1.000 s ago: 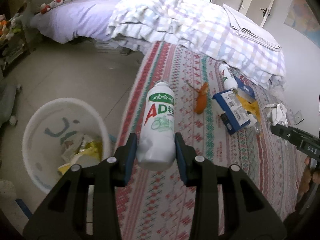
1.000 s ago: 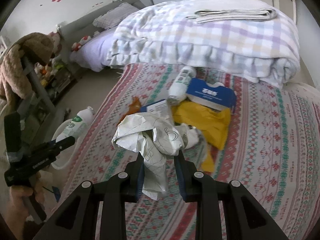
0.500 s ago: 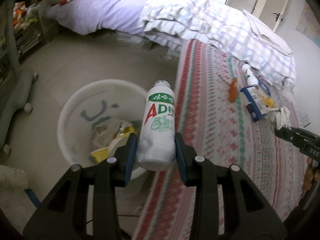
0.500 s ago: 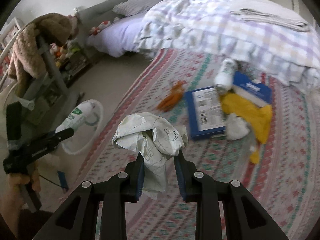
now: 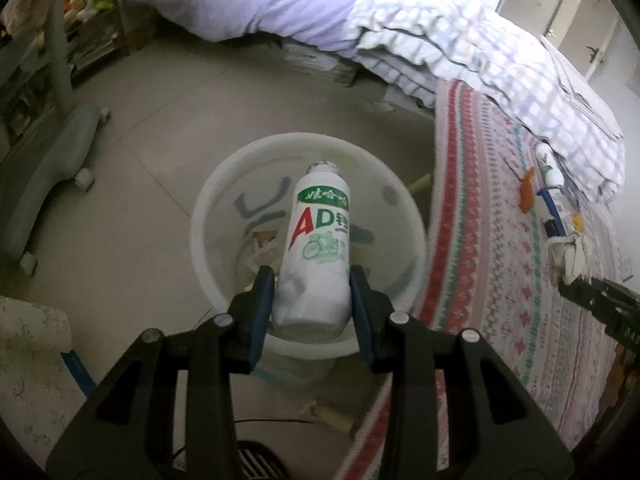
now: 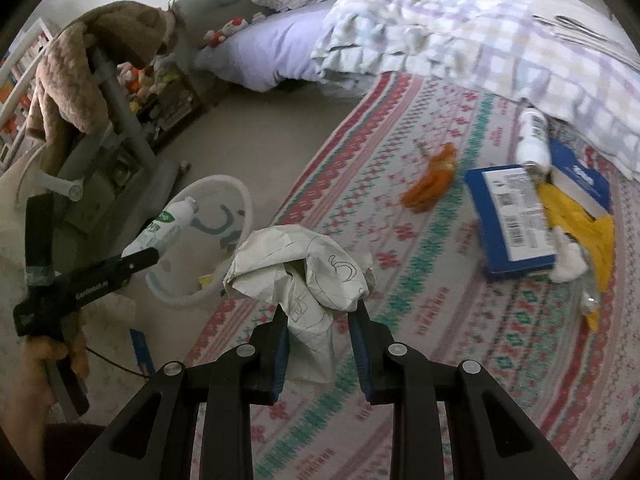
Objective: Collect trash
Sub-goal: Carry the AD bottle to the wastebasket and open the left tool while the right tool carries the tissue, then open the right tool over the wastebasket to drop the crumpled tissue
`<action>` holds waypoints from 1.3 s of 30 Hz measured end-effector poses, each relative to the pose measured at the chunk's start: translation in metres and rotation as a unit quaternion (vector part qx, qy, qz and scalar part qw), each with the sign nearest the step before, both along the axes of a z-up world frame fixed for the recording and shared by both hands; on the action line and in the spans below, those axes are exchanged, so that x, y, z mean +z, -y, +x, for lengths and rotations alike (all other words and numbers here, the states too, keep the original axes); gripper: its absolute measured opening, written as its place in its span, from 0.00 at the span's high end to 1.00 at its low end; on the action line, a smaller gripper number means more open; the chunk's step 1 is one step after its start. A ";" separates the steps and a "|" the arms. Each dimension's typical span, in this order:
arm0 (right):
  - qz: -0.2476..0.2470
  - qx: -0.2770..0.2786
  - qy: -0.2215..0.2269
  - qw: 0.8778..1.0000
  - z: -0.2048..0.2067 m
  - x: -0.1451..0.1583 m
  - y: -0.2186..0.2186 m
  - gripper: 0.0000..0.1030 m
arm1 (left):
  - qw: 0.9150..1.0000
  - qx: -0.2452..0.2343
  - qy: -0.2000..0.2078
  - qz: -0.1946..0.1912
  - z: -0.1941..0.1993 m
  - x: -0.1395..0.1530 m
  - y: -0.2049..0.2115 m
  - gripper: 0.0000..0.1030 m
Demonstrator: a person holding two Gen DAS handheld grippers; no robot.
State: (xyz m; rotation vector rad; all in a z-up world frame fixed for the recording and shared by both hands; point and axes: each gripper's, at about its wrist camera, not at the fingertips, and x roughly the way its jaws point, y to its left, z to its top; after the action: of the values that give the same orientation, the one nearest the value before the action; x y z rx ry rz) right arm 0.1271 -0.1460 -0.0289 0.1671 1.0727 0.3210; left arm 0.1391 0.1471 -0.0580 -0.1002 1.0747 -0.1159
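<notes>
My left gripper (image 5: 312, 300) is shut on a white AD bottle (image 5: 318, 240) and holds it over the white round bin (image 5: 208, 208), which has paper scraps inside. The bottle (image 6: 164, 228) and bin (image 6: 236, 196) also show in the right wrist view. My right gripper (image 6: 320, 328) is shut on a crumpled paper (image 6: 300, 264) above the patterned rug (image 6: 420, 320). On the rug lie an orange peel (image 6: 432, 176), a blue box (image 6: 512, 216), a white bottle (image 6: 532, 136), a yellow bag (image 6: 580, 216) and a white tissue (image 6: 568, 264).
A bed with a lilac sheet (image 5: 256, 0) and a checked quilt (image 5: 460, 48) stands at the back. A grey chair base (image 5: 44, 172) is left of the bin. A chair with a brown blanket (image 6: 84, 64) stands at the left. A dark cable (image 5: 256, 424) lies on the floor.
My left gripper has carried the AD bottle left off the rug to above the bin. My right gripper has moved left with the crumpled paper, away from the trash pile.
</notes>
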 end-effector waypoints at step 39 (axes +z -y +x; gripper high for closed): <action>0.018 0.053 -0.011 0.998 0.074 -0.015 -0.131 0.31 | 0.995 0.077 -0.026 0.059 -0.009 0.012 -0.064 0.12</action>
State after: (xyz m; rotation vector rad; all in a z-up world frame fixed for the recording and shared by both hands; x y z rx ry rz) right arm 0.2014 -0.0153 -0.0434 0.1460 1.1011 0.4343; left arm 0.1298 0.2114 -0.0459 -0.0798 1.1186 0.0902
